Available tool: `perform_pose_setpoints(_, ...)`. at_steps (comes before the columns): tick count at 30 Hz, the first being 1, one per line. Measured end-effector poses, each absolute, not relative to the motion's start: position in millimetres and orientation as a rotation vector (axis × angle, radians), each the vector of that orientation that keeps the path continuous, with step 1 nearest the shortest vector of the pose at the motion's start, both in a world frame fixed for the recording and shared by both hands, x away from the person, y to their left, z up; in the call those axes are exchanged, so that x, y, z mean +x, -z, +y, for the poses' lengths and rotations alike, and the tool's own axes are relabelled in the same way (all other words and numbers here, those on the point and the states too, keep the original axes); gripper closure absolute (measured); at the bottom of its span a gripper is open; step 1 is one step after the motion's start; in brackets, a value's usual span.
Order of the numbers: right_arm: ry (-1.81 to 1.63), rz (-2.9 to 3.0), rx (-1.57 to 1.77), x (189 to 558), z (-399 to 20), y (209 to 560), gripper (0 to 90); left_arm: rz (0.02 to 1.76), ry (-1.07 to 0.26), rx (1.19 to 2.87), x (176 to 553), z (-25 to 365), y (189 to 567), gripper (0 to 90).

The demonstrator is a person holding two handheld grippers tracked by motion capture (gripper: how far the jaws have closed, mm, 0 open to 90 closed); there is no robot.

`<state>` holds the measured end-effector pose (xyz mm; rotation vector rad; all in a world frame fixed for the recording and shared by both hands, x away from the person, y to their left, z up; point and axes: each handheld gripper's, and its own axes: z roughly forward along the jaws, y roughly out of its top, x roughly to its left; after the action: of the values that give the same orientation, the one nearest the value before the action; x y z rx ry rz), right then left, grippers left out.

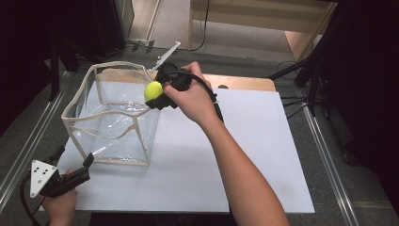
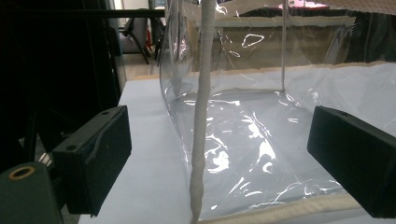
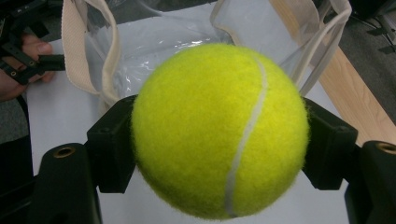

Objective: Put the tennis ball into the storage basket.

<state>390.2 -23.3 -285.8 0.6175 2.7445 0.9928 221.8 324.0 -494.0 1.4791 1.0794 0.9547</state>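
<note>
Your right gripper [image 1: 157, 96] is clamped on the tennis ball [image 1: 153, 90], holding it up at the right rim of the clear plastic bag [image 1: 113, 127]. From above the ball's a yellow-green dot; in the right gripper view the tennis ball [image 3: 219, 128] shows fuzzy felt, a curved white seam and a black pad on each side. That view also catches your left hand [image 3: 21, 70] far off past the bag. The left gripper [image 1: 75, 176] sits at the bag's near left corner, jaws spread wide with nothing pinched (its own view has the white-trimmed corner edge [image 2: 201, 116] between them). The bag is open-topped with webbing trim, and the white table [image 1: 244, 155] to its right is bare.
</note>
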Motion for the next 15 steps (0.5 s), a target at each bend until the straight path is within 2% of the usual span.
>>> perform_pose_setpoints(15, -0.986, 2.745, 0.578, 400.5, 2.0, 289.3, 23.8, 1.077, -0.953, 1.477, 222.0, 324.2, 494.1, 6.8)
